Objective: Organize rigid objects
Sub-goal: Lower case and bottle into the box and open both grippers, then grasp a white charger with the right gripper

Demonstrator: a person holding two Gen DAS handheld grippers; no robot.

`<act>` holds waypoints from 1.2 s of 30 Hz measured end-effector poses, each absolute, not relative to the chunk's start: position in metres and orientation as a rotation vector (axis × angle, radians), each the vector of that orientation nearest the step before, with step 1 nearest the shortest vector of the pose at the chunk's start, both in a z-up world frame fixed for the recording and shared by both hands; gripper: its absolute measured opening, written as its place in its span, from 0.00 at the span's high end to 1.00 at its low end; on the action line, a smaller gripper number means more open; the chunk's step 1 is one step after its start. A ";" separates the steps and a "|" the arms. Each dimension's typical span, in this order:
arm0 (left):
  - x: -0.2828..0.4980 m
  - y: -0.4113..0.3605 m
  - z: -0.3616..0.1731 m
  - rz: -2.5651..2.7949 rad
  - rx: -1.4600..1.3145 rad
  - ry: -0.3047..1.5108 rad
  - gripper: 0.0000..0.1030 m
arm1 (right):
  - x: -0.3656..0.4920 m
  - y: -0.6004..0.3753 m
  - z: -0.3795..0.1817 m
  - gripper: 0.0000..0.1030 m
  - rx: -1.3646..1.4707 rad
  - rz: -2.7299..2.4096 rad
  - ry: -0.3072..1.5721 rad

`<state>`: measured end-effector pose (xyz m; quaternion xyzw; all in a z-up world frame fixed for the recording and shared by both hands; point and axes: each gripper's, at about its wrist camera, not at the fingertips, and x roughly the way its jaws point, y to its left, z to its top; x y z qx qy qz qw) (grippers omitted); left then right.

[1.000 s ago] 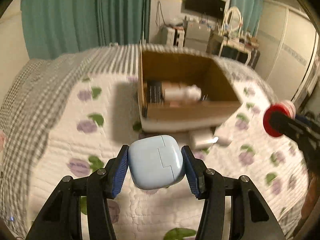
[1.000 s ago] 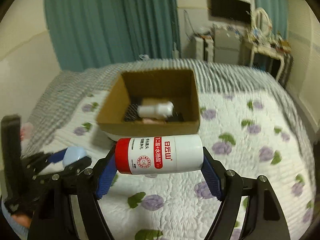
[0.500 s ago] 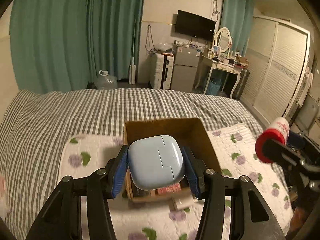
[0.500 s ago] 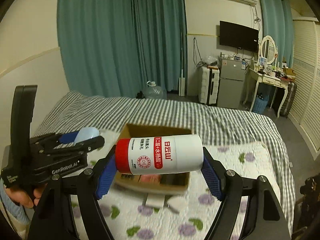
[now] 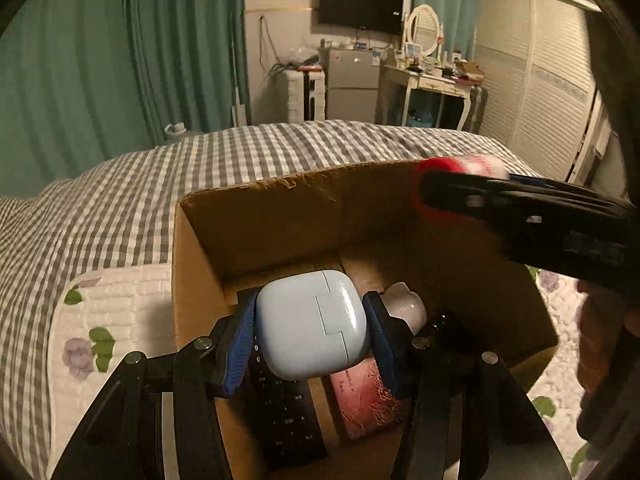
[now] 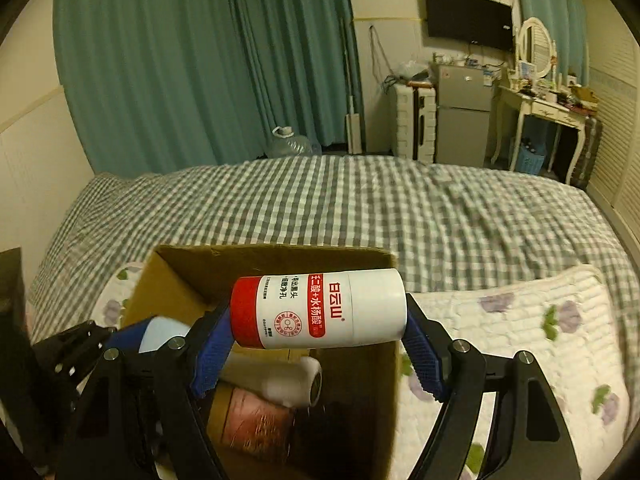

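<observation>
Grey-and-white checked bedding (image 6: 360, 208) covered the bed, with a white quilted cover printed with purple flowers (image 6: 520, 320) laid over its near part. On that cover stood an open cardboard box (image 5: 280, 216), the largest of the task's things, its flaps gone and its brown walls upright. Inside it lay a black remote control (image 5: 286, 412) along the left side, a reddish-pink packet (image 5: 368, 400) beside it, and a pale bottle (image 6: 292, 384) on its side across the packet. Both hand-held tools hung over the box. The right gripper (image 6: 320, 336) was clamped on a white bottle with a red cap end and red lettering (image 6: 320, 310), held crosswise, its blue pads pressing each end; in the left wrist view this bottle showed blurred above the box's far right corner. The left gripper (image 5: 310, 324) was clamped on a light blue earbud case (image 5: 312, 322), blue pads tight against both its sides, poised above the remote control and the packet within the box's walls. Whether the case touched anything beneath it could not be told.
</observation>
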<state>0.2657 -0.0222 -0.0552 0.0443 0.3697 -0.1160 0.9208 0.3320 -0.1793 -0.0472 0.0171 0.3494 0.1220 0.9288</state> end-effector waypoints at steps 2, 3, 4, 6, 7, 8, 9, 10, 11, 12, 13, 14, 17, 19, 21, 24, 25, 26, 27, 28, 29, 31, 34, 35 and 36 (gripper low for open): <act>0.264 -0.022 -0.055 -0.262 0.090 0.742 0.48 | 0.338 -0.171 -0.054 0.26 0.005 0.267 0.726; 0.265 -0.022 -0.055 -0.274 0.083 0.748 0.46 | 0.340 -0.169 -0.056 0.25 0.003 0.274 0.733; 0.264 -0.021 -0.054 -0.276 0.078 0.754 0.46 | 0.340 -0.167 -0.058 0.25 0.003 0.283 0.737; 0.260 -0.021 -0.052 -0.256 0.072 0.758 0.46 | 0.333 -0.169 -0.053 0.15 -0.001 0.259 0.710; 0.256 -0.020 -0.050 -0.250 0.070 0.771 0.46 | 0.327 -0.173 -0.046 0.09 0.001 0.229 0.683; 0.251 -0.018 -0.048 -0.245 0.063 0.779 0.46 | 0.319 -0.178 -0.035 0.09 0.020 0.212 0.659; 0.245 -0.017 -0.046 -0.243 0.058 0.780 0.45 | 0.315 -0.182 -0.030 0.09 0.029 0.214 0.658; 0.237 -0.014 -0.040 -0.240 0.051 0.777 0.45 | 0.310 -0.186 -0.021 0.09 0.038 0.207 0.655; 0.229 -0.011 -0.035 -0.235 0.048 0.774 0.44 | 0.300 -0.191 -0.011 0.09 0.038 0.189 0.646; 0.222 -0.010 -0.026 -0.224 0.045 0.766 0.43 | 0.292 -0.193 -0.004 0.09 0.033 0.180 0.640; 0.214 -0.008 -0.016 -0.215 0.039 0.756 0.42 | 0.281 -0.197 0.005 0.09 0.025 0.174 0.636; 0.207 -0.007 -0.006 -0.209 0.030 0.747 0.41 | 0.269 -0.201 0.014 0.09 0.015 0.172 0.634; 0.181 -0.003 0.029 -0.201 -0.009 0.725 0.40 | 0.233 -0.210 0.038 0.09 -0.017 0.161 0.630; 0.167 -0.002 0.045 -0.181 -0.011 0.712 0.39 | 0.205 -0.217 0.052 0.09 -0.055 0.134 0.627; 0.149 0.000 0.058 -0.174 -0.006 0.693 0.39 | 0.179 -0.226 0.063 0.09 -0.080 0.097 0.611; 0.124 0.004 0.067 -0.158 -0.004 0.684 0.37 | 0.149 -0.239 0.070 0.09 -0.063 0.103 0.589; 0.118 0.005 0.066 -0.139 -0.003 0.686 0.37 | 0.139 -0.246 0.068 0.09 -0.051 0.102 0.592; 0.110 0.007 0.064 -0.114 0.001 0.691 0.37 | 0.131 -0.251 0.064 0.09 -0.042 0.104 0.595; 0.104 0.010 0.061 -0.102 0.001 0.696 0.37 | 0.126 -0.255 0.059 0.09 -0.034 0.111 0.601; 0.098 0.011 0.056 -0.091 -0.005 0.706 0.37 | 0.124 -0.257 0.055 0.09 -0.033 0.114 0.610; 0.094 0.013 0.051 -0.082 -0.014 0.716 0.37 | 0.122 -0.259 0.047 0.09 -0.040 0.123 0.628; 0.087 0.015 0.038 -0.069 -0.038 0.736 0.37 | 0.117 -0.259 0.034 0.09 -0.040 0.157 0.622; 0.079 0.012 0.014 -0.051 -0.049 0.756 0.37 | 0.124 -0.257 -0.001 0.09 -0.007 0.196 0.670; 0.078 0.010 0.006 -0.045 -0.049 0.760 0.37 | 0.127 -0.256 -0.011 0.09 -0.002 0.206 0.686; 0.078 0.008 -0.004 -0.041 -0.052 0.769 0.37 | 0.131 -0.254 -0.022 0.09 -0.002 0.213 0.700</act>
